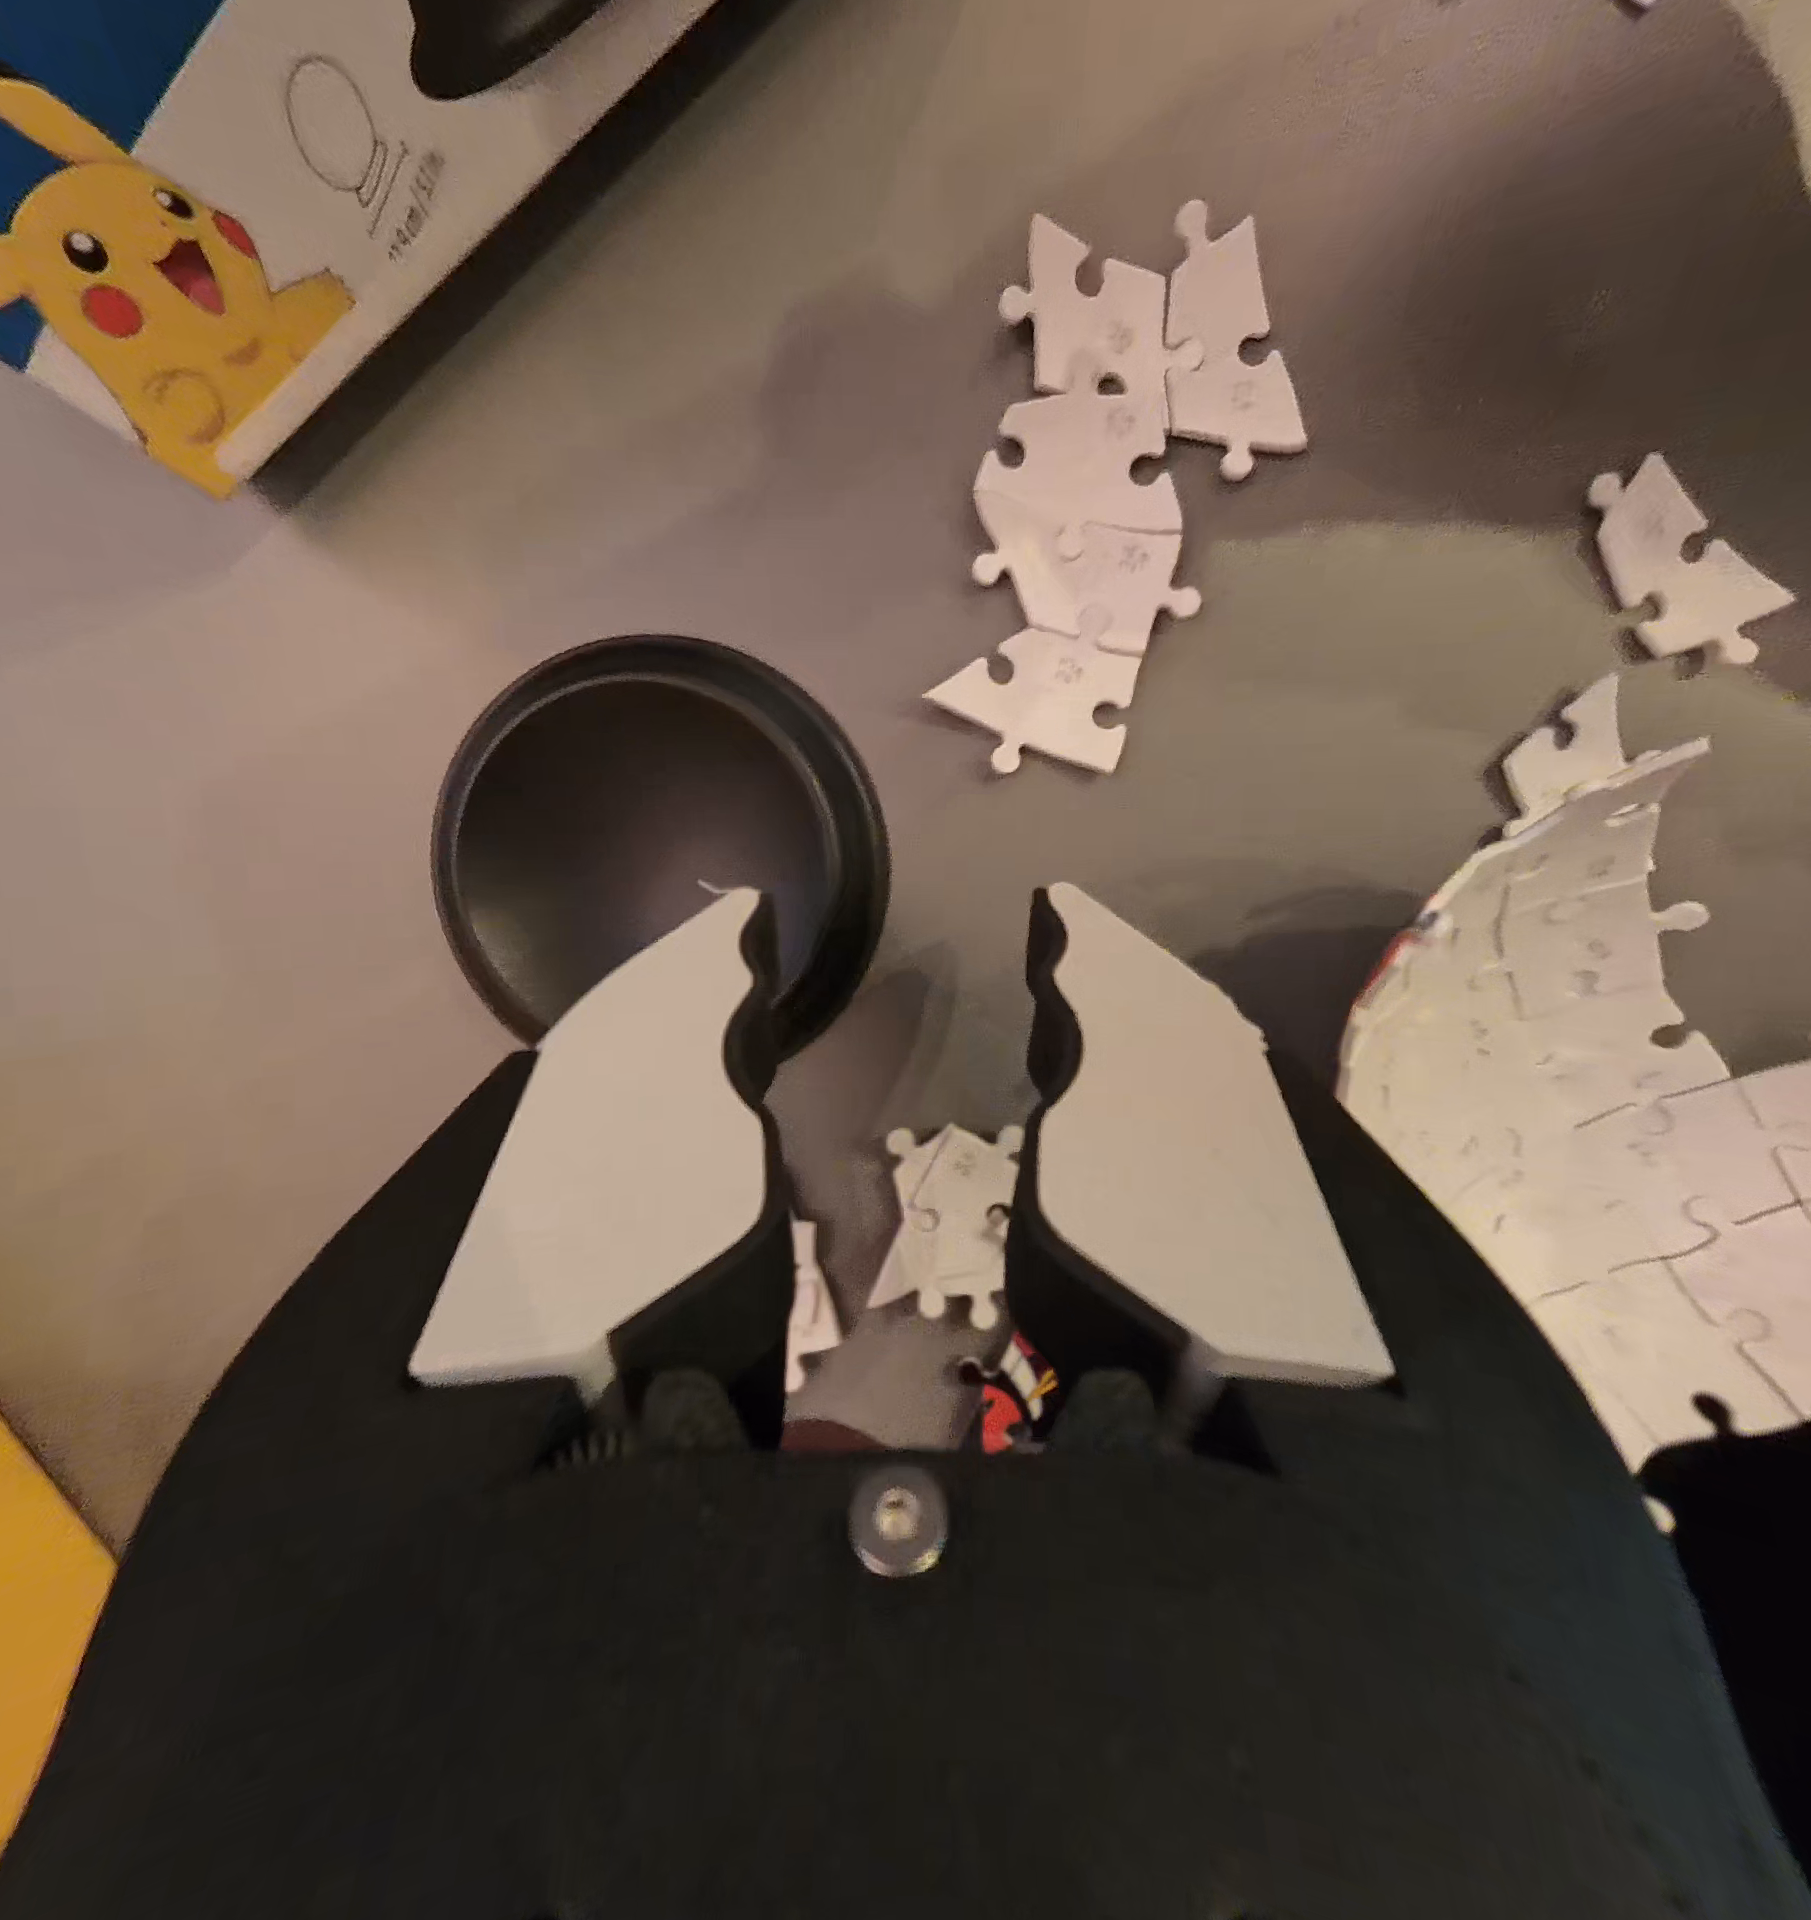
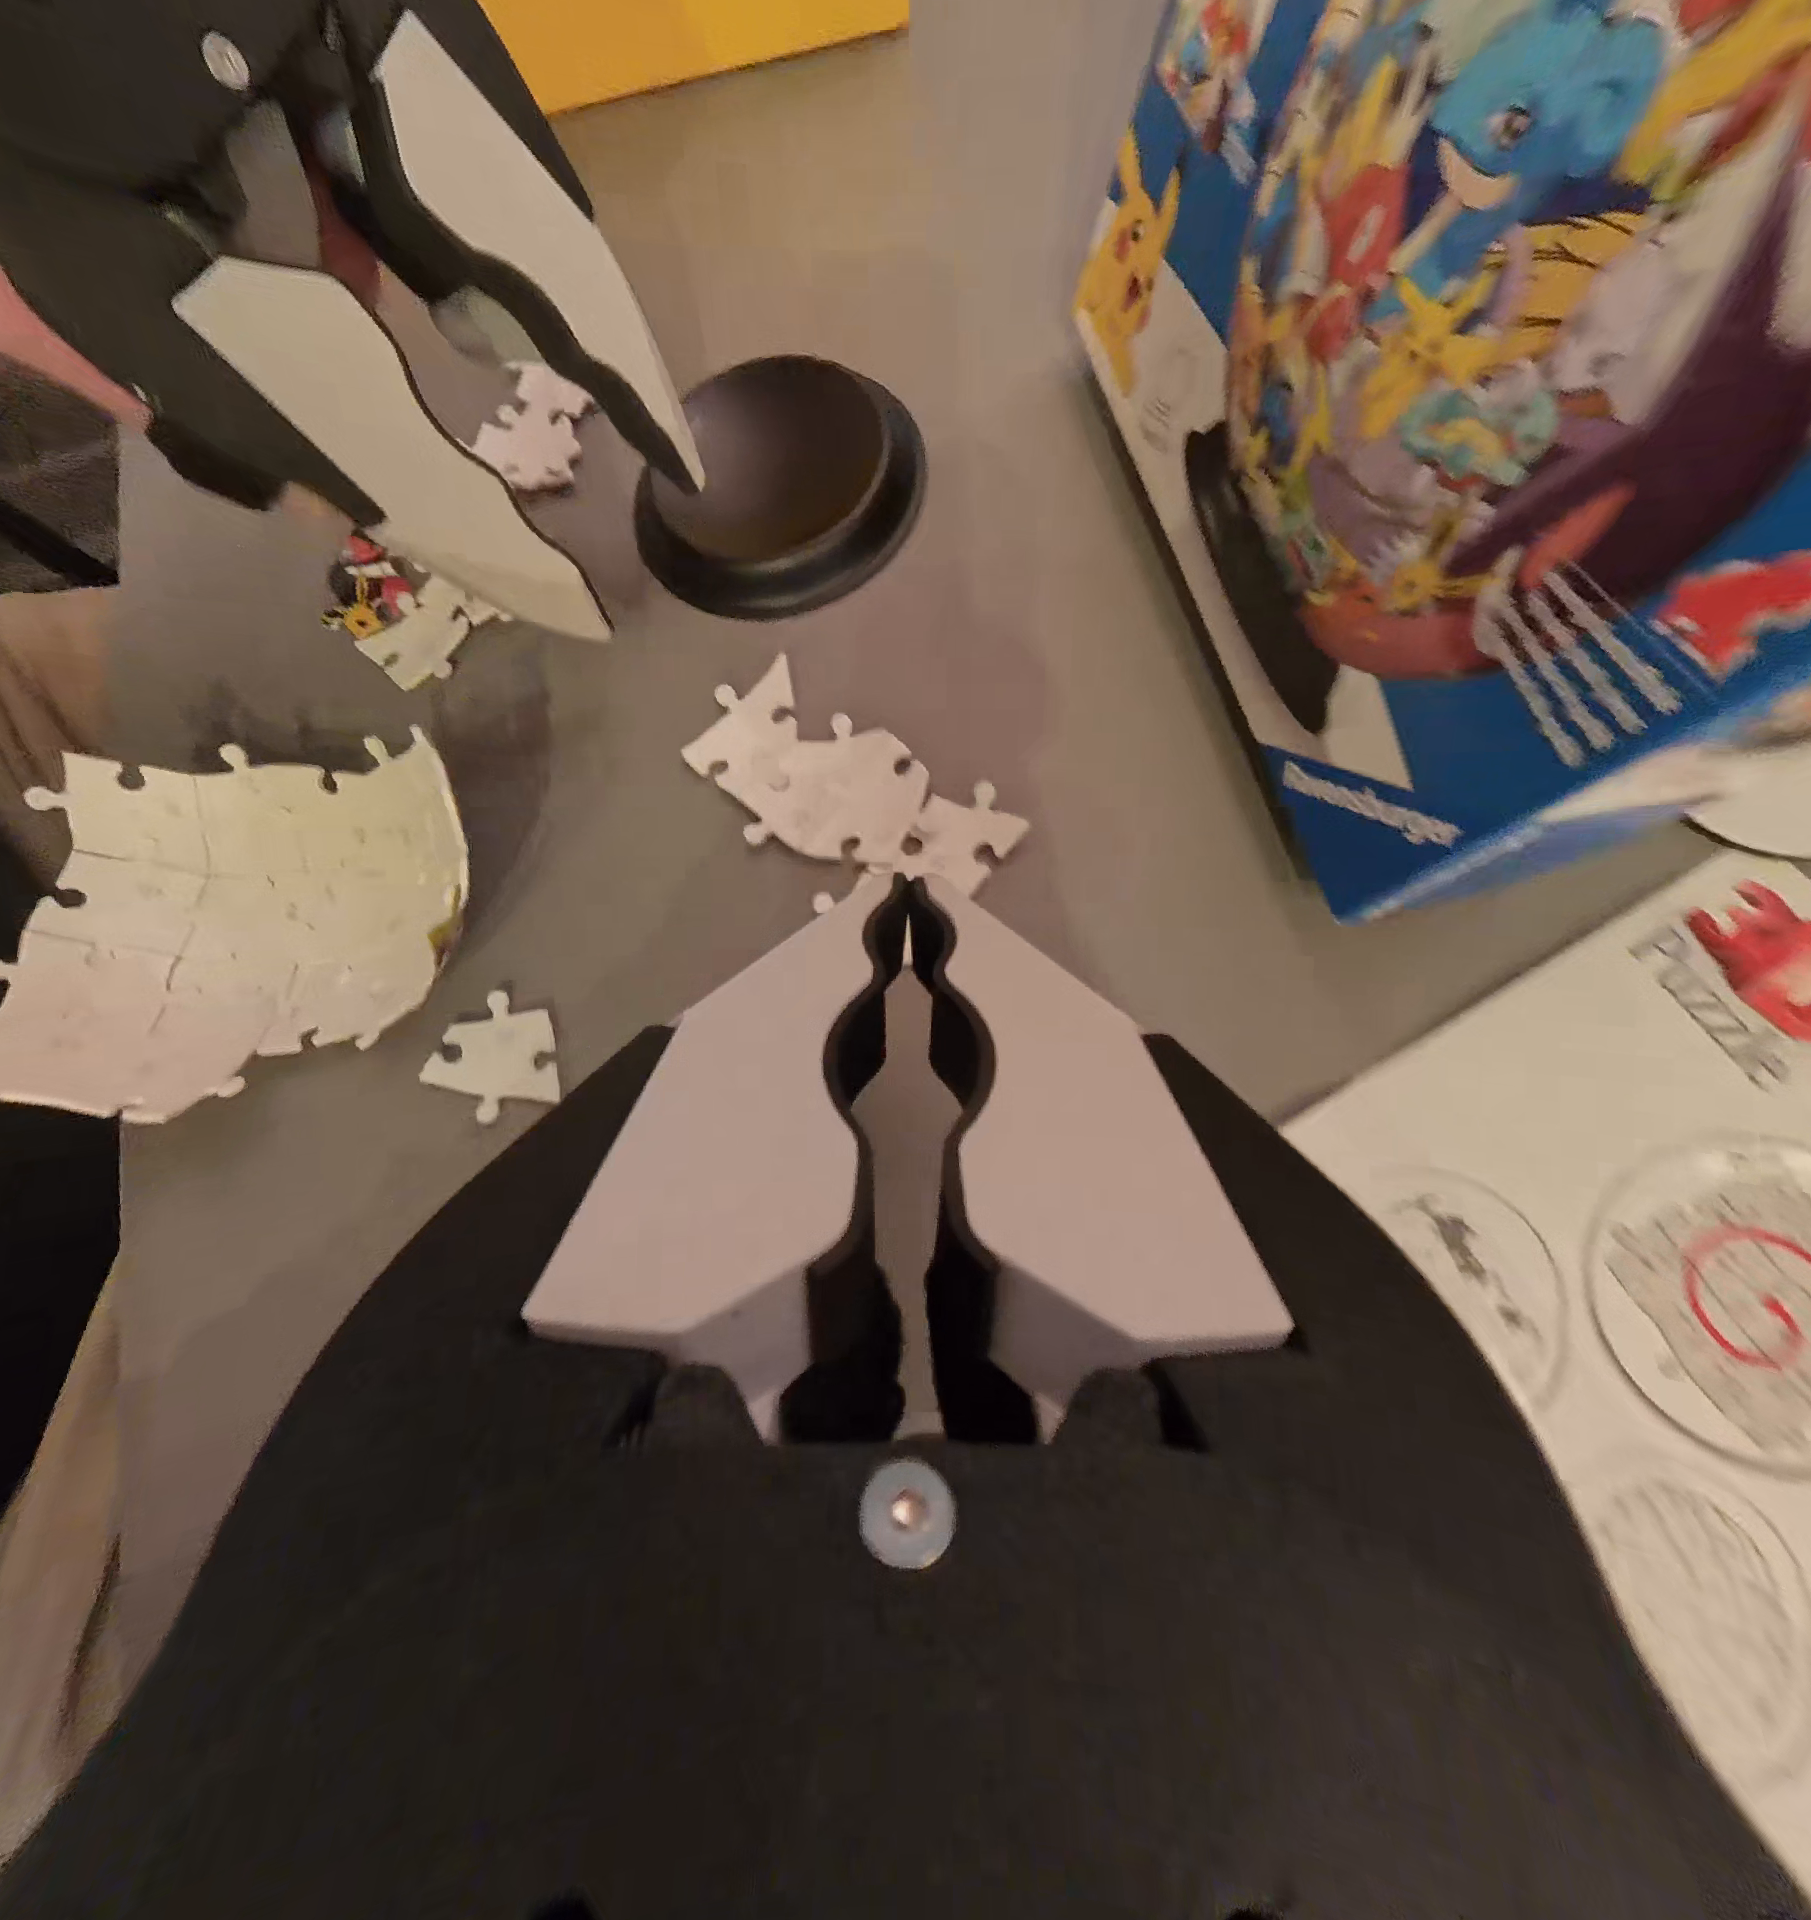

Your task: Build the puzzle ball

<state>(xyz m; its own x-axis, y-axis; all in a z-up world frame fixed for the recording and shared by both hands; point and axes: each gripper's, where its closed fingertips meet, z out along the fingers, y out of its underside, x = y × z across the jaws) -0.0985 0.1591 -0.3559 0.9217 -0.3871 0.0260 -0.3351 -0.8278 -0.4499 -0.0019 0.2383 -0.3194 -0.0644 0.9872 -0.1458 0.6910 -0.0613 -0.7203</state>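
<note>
A half-built puzzle ball shell (image 2: 215,914), a curved white sheet of joined pieces lying inner side up, rests on the grey table (image 2: 1088,675), with a single loose piece (image 2: 490,1055) just beside its edge. A small cluster of joined pieces (image 1: 1098,499) lies farther out, near the round black stand (image 1: 652,831) (an empty dish-shaped base). The colourful puzzle box (image 2: 1503,416) stands at the table's far side, and a printed instruction sheet (image 2: 1659,1195) lies below it in the right wrist view. The left gripper (image 1: 896,909) hovers above the table with its jaws wide apart and nothing between them, one fingertip over the stand's rim. The right gripper (image 2: 903,883) points at the cluster's near edge, tips pressed together; whether they pinch a piece cannot be told.
</note>
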